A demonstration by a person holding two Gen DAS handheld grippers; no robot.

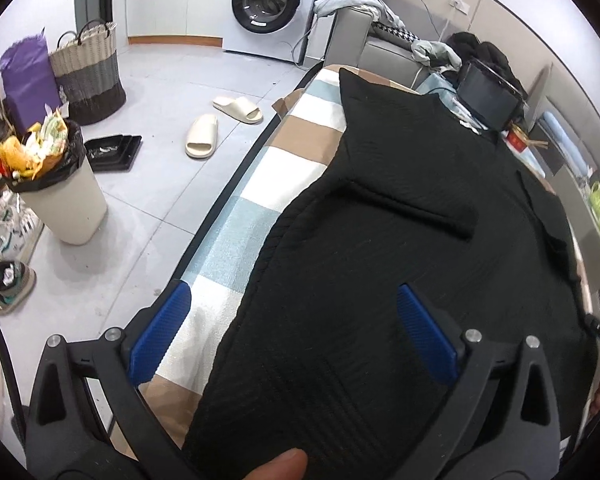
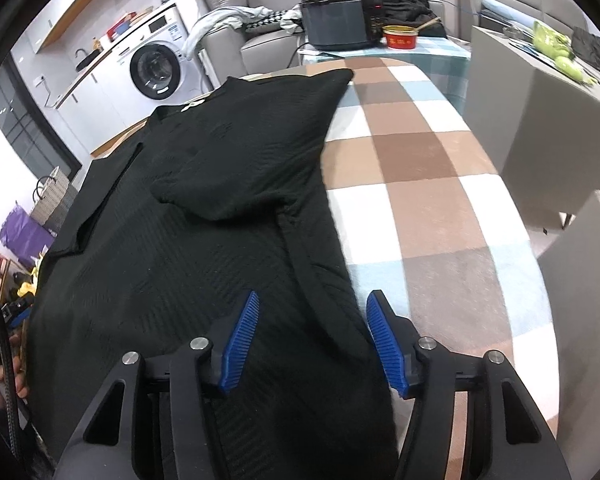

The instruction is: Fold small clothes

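Observation:
A black ribbed garment (image 1: pixel 380 240) lies flat on a table covered with a checked cloth (image 1: pixel 260 216), with its sleeves folded in over the body. My left gripper (image 1: pixel 293 288) hangs open and wide over the garment's left hem; one blue pad (image 1: pixel 162 332) is over the cloth and the other over the fabric. In the right wrist view the garment (image 2: pixel 180 240) fills the left half of the checked cloth (image 2: pixel 440 200). My right gripper (image 2: pixel 314 296) is open astride the garment's right edge, and its pads (image 2: pixel 384 340) do not press on it.
On the floor to the left stand a full waste bin (image 1: pixel 66 196), two slippers (image 1: pixel 204 136), a woven basket (image 1: pixel 90 72) and a washing machine (image 1: pixel 266 0). A dark screen (image 2: pixel 340 20) and a red tin (image 2: pixel 400 36) sit at the table's far end. A grey box (image 2: pixel 540 120) stands on the right.

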